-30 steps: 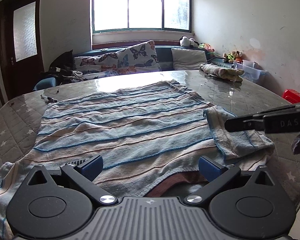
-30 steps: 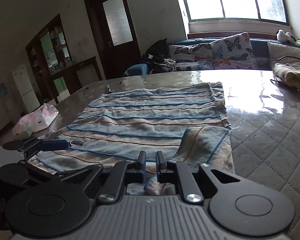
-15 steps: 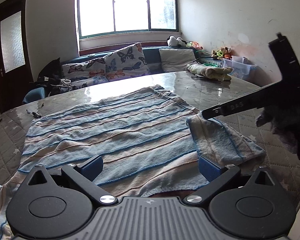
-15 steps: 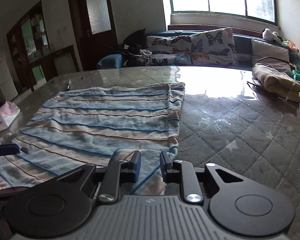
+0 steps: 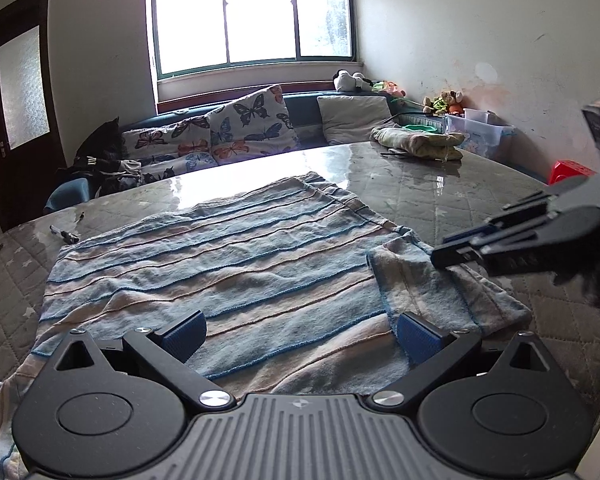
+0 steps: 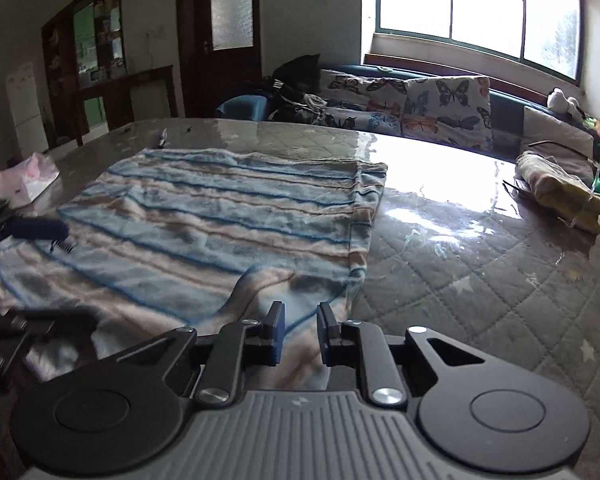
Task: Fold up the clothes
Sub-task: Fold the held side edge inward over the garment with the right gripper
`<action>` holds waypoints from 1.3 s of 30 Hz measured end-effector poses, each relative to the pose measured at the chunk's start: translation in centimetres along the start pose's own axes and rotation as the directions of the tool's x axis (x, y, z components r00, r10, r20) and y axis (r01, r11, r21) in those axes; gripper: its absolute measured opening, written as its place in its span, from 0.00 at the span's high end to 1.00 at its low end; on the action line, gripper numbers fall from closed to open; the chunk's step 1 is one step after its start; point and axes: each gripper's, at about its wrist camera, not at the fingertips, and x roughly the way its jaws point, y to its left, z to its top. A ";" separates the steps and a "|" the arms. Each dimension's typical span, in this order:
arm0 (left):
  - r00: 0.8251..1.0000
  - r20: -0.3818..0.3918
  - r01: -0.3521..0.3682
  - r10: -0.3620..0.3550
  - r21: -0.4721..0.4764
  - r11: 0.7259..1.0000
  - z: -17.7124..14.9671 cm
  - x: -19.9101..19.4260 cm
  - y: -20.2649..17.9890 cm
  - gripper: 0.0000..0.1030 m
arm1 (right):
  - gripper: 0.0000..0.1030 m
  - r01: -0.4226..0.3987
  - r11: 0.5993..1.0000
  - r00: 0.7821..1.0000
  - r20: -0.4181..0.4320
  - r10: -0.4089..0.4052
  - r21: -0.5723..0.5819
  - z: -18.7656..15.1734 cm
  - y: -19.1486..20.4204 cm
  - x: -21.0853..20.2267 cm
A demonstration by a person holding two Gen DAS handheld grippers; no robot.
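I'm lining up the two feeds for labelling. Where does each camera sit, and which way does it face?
Left wrist: on the left gripper, facing across the striped cloth toward the window; its open blue fingers and the right gripper show.
Right wrist: on the right gripper, over the cloth's folded corner, jaws closing, facing the door.
Shared: cloth, butterfly cushions, table.

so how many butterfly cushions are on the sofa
2 butterfly cushions: one upright under the window, one lower beside it towards the door. More may be hidden behind the table.
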 end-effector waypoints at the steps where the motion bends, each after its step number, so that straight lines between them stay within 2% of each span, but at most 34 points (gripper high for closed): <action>1: 1.000 -0.003 -0.003 0.003 -0.003 1.000 0.0 0.1 0.0 0.00 | 0.85 -0.010 1.000 1.000 -0.006 0.010 -0.012 -0.3 0.4 -0.1; 7: 1.000 -0.002 -0.020 0.020 -0.012 1.000 0.2 -0.3 0.4 0.00 | 0.84 -0.058 0.998 0.998 -0.013 0.058 0.011 -1.3 1.6 0.2; 10: 1.000 -0.007 -0.028 0.027 -0.017 0.999 0.3 0.0 0.6 0.00 | 0.84 -0.062 0.997 0.998 0.014 0.062 0.041 -1.5 1.2 -1.2; 19: 1.000 -0.027 -0.011 0.012 0.014 1.000 0.9 2.1 -1.4 0.01 | 0.83 -0.058 0.996 0.998 -0.008 0.058 0.061 -3.1 1.1 -3.4; 21: 0.999 -0.033 0.013 -0.012 0.020 1.000 0.8 2.2 -1.9 0.08 | 0.83 -0.048 0.997 0.998 -0.025 0.050 0.061 -3.6 1.1 -3.1; 23: 0.998 -0.038 0.053 -0.052 0.020 0.998 0.7 2.0 -2.3 0.21 | 0.82 -0.052 0.996 0.998 -0.017 0.053 0.074 -3.9 1.0 -3.5; 24: 0.996 -0.041 0.074 -0.073 0.021 0.997 0.6 1.9 -2.4 0.23 | 0.80 -0.049 0.996 0.999 -0.010 0.050 0.080 -3.9 0.9 -3.7; 26: 0.993 -0.048 0.111 -0.110 0.026 0.994 0.4 1.8 -2.8 0.43 | 0.78 -0.041 0.995 0.999 0.005 0.041 0.090 -3.8 0.5 -4.2; 29: 0.987 -0.064 0.152 -0.150 0.026 0.988 0.3 1.9 -3.3 0.62 | 0.78 -0.028 0.994 0.999 0.018 0.026 0.105 -3.9 0.1 -4.7; 31: 0.982 -0.075 0.174 -0.171 0.035 0.984 0.1 2.0 -3.8 0.66 | 0.78 -0.022 0.993 1.000 0.021 0.020 0.115 -4.1 -0.1 -4.9; 36: 0.975 -0.111 0.198 -0.192 0.046 0.979 -0.5 2.3 -4.5 0.67 | 0.78 -0.020 0.991 1.000 0.025 0.017 0.130 -4.4 -0.3 -5.1; 38: 0.970 -0.120 0.216 -0.209 0.048 0.975 -0.7 2.5 -4.6 0.81 | 0.78 -0.025 0.991 0.999 0.025 0.022 0.132 -4.5 -0.2 -5.0; 39: 0.967 -0.124 0.228 -0.220 0.047 0.973 -0.8 2.6 -4.7 0.83 | 0.78 -0.028 0.991 0.999 0.024 0.026 0.131 -4.5 -0.1 -4.9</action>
